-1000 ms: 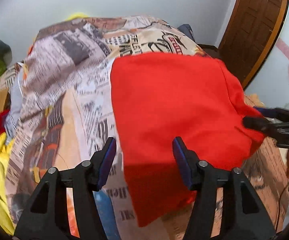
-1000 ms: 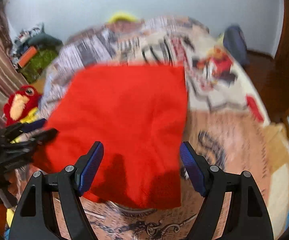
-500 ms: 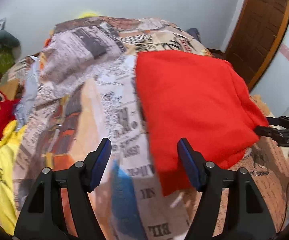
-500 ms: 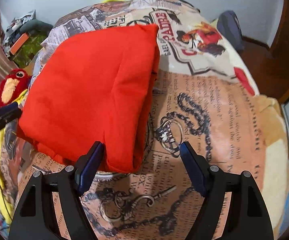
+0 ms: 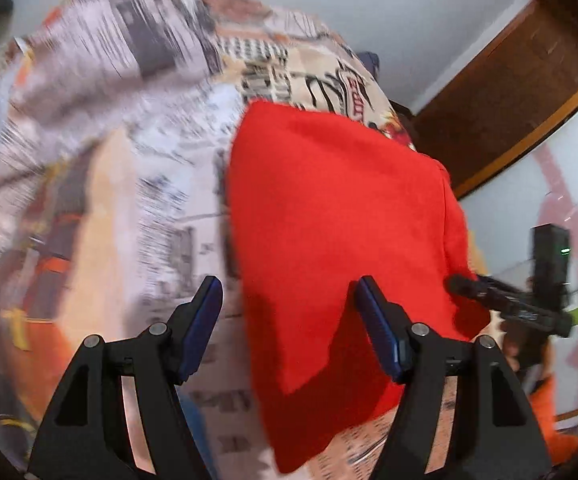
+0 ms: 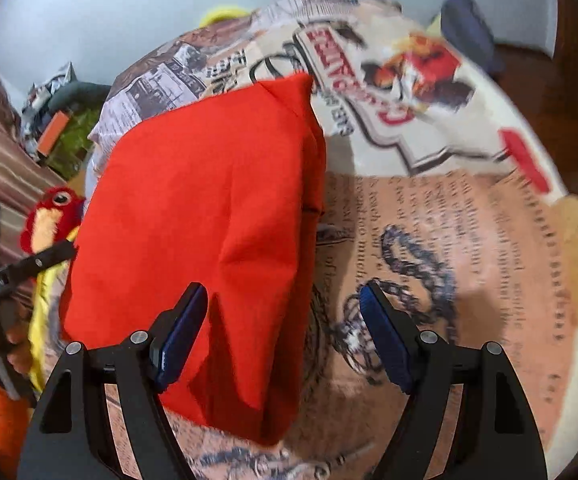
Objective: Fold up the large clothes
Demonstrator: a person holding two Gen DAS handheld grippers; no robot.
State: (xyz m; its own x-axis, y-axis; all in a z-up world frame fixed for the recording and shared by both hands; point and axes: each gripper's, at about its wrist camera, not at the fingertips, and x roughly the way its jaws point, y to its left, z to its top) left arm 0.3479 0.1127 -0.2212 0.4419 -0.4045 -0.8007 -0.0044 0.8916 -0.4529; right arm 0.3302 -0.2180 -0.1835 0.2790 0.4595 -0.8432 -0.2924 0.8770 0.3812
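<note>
A red garment [image 5: 341, 232] lies folded into a rough rectangle on the printed bedspread [image 5: 129, 184]. My left gripper [image 5: 289, 320] hovers open above the garment's near left corner, nothing pinched between its blue pads. The same red garment [image 6: 209, 216] fills the left half of the right wrist view. Over its near right corner my right gripper [image 6: 283, 328] stands open, holding nothing. Each gripper shows at the other view's edge: the right gripper [image 5: 509, 304] and the left gripper [image 6: 13, 276].
A red and yellow plush toy [image 6: 49, 216] sits off the bed's left side, with cluttered things [image 6: 61, 120] behind it. A dark blue cushion [image 6: 469, 28] lies at the far end of the bed. A wooden door [image 5: 529, 80] stands to the right.
Both grippers have swung down and in over the garment's near corners, and both views have rolled. The left jaws stand a little wider than a second ago. The garment lies as before.
</note>
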